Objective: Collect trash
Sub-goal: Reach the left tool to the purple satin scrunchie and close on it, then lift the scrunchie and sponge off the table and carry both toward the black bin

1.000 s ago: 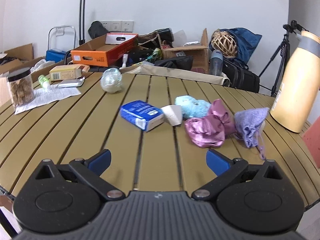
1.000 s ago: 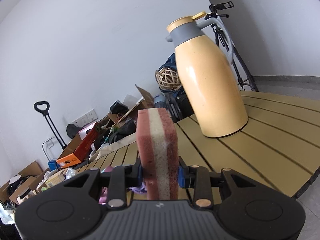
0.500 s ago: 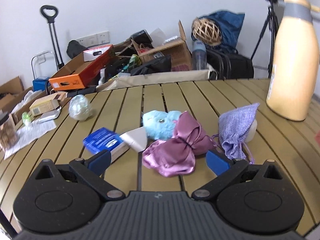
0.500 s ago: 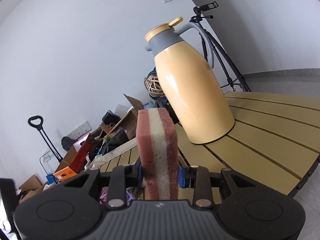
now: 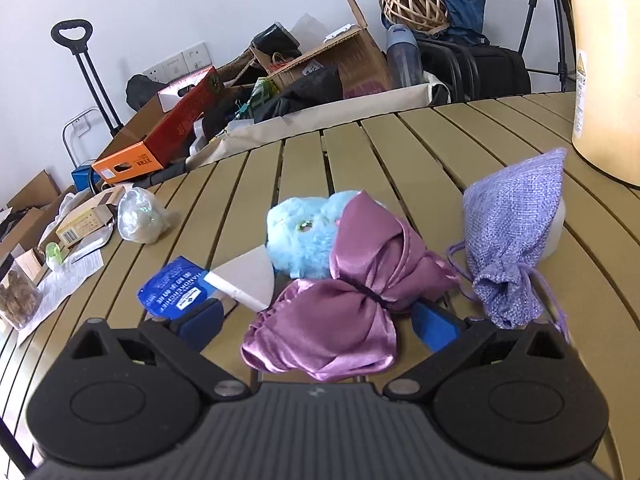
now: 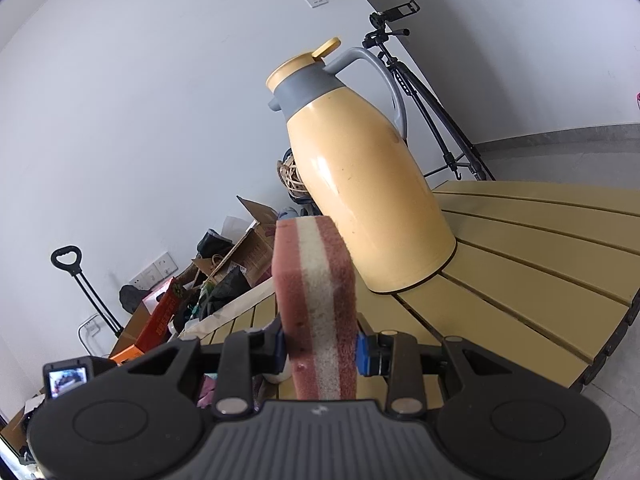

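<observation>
On the slatted table [image 5: 360, 152], between the wide-open jaws of the left gripper [image 5: 316, 320], lies a shiny purple satin pouch [image 5: 344, 304], cinched in the middle by a dark cord; the blue pads stand clear of it on both sides. What it holds cannot be seen. Just behind it sits a fluffy blue toy [image 5: 300, 232], partly covered by the satin. To its right a lilac woven drawstring bag [image 5: 512, 236] lies on its side, tied shut, with a white round thing half hidden behind it. A blue tissue pack [image 5: 172, 288] and a white paper scrap [image 5: 248, 276] lie at the left, the pack partly hidden by the gripper's finger. Farther left a crumpled clear plastic bag [image 5: 140, 216] rests on the slats, and a jar [image 5: 16, 304] of brown bits is cut off at the edge. Beyond the table, open cardboard boxes [image 5: 332, 64] hold jumbled clutter, hard to make out.

The right gripper [image 6: 320, 348] is clamped on a sponge [image 6: 316, 304], pink with a pale middle layer, held upright. Behind it a yellow jug [image 6: 360, 184] stands on the table, its base partly hidden by the sponge.
</observation>
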A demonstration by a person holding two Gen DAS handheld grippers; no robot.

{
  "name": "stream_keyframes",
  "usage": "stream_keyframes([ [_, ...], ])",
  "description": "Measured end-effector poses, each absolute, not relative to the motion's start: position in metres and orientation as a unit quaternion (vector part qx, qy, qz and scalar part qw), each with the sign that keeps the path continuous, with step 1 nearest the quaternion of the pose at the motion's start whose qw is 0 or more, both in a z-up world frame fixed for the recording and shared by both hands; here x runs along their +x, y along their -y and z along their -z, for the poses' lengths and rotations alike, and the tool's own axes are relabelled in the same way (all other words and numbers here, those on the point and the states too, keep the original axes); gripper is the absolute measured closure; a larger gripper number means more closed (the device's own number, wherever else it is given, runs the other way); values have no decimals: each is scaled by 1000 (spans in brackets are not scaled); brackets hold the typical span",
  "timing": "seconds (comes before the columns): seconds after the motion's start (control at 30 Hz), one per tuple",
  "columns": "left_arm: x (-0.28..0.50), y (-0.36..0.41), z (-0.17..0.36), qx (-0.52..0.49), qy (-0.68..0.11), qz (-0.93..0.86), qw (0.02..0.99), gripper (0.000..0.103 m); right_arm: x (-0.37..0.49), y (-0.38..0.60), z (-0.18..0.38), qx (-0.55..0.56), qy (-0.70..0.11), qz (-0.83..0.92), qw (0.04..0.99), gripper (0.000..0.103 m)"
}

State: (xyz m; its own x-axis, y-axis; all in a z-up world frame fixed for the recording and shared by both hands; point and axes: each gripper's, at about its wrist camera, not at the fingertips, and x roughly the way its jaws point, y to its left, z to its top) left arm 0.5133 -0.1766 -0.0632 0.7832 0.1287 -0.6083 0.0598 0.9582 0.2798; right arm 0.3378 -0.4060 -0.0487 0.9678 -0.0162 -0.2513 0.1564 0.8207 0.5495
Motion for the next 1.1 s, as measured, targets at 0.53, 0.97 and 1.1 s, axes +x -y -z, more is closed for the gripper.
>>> stream_keyframes([
  [0.53,503,169,63,95,-328,23,940,60,334,405,49,303,-115,37,945,72],
  [0.97,476,155,32,66,-303,24,951,63,338,403,48,304,-122,22,945,72],
  [1.1,463,151,20,63,-295,20,953,63,337,404,46,304,-119,15,945,72],
])
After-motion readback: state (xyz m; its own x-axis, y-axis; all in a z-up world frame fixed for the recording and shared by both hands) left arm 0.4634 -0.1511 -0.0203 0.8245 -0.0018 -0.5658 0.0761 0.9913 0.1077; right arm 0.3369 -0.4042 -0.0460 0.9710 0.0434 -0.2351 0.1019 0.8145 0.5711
